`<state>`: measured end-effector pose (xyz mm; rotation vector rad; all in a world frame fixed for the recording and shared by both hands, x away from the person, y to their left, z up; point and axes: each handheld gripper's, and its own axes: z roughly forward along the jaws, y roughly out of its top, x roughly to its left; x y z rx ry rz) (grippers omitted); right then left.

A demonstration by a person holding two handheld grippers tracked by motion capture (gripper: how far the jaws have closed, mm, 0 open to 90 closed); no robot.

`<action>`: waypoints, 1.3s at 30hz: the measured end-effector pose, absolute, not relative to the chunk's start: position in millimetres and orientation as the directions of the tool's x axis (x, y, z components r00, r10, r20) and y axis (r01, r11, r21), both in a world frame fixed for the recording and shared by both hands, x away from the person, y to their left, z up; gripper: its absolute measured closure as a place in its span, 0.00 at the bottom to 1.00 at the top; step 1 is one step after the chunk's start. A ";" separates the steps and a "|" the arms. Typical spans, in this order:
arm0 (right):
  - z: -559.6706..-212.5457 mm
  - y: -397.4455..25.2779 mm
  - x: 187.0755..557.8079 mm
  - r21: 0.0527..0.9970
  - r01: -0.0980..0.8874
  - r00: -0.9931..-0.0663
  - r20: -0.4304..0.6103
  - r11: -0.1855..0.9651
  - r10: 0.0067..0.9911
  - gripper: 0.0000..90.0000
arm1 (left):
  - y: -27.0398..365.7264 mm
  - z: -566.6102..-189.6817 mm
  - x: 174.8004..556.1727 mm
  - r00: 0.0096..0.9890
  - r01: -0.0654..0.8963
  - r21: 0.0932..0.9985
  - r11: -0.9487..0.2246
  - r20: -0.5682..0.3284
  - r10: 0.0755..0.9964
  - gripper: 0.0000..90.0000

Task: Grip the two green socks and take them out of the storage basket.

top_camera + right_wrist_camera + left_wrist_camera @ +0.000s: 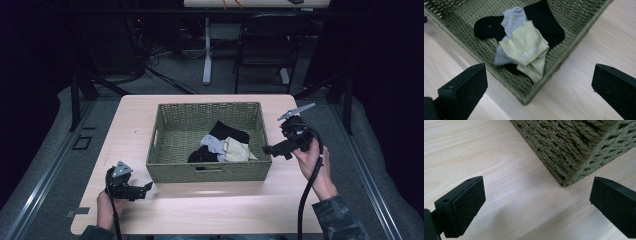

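Note:
A green woven basket (172, 150) stands in the middle of the light wooden table (210, 205). Inside it lie a pale yellow sock (527, 51), a grey sock (510, 20) and black socks (544, 22), piled toward its right front corner (225, 145). My right gripper (276, 149) hovers open at the basket's right rim, looking down on the socks (537, 100), with nothing between its jaws. My left gripper (145, 189) rests open low on the table near the basket's front left corner (571, 173); its jaws (537, 207) hold nothing.
Bare table surface runs along the front and both sides of the basket. Beyond the table stand a dark chair (265, 45) and a white desk leg (207, 50) on grey floor. A black cable (307, 195) trails from the right gripper.

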<state>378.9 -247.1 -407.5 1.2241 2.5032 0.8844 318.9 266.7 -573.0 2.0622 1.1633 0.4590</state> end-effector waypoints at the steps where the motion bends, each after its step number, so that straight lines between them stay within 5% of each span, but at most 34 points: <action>1: -406.1 -242.8 382.5 0.598 0.642 -0.636 0.064 0.481 0.769 0.00 | 266.9 -572.9 318.8 0.530 0.593 0.730 -0.339 -0.037 0.847 0.00; 14: -411.1 -181.7 435.5 0.508 0.648 -0.689 0.073 0.568 0.721 0.05 | 268.1 -573.0 318.5 0.533 0.594 0.730 -0.338 -0.041 0.845 0.00; 39: -470.1 -141.0 475.6 0.352 0.717 -0.666 0.092 0.602 0.740 0.15 | 268.5 -573.2 317.4 0.527 0.592 0.735 -0.330 -0.043 0.849 0.00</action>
